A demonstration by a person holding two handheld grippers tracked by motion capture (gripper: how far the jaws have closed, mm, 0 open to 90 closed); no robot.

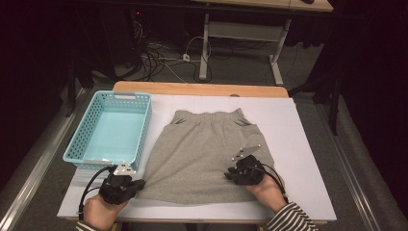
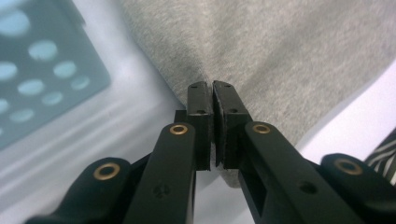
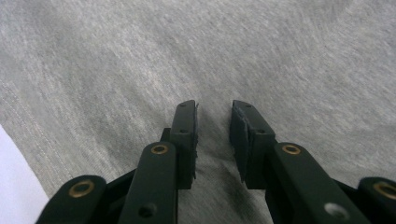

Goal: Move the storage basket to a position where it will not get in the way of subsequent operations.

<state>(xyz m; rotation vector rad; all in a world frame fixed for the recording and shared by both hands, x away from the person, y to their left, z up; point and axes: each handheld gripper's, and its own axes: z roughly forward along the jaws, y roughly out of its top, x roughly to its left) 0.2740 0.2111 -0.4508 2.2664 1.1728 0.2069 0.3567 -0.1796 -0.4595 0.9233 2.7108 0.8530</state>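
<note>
Two tongs working the hem of a grey skirt

The grey skirt (image 1: pixel 207 156) is lying flat on the white table (image 1: pixel 298 130), waistband away from the person, just beside a turquoise basket (image 1: pixel 111 129). The left tongs (image 2: pixel 212 87) are pinching the skirt's near left corner, jaws pressed together with what seems to be a thin fold of cloth between them. The right tongs (image 3: pixel 214 108) are hovering over or resting on the fabric near the right hem, jaws parted and gripping nothing
</note>
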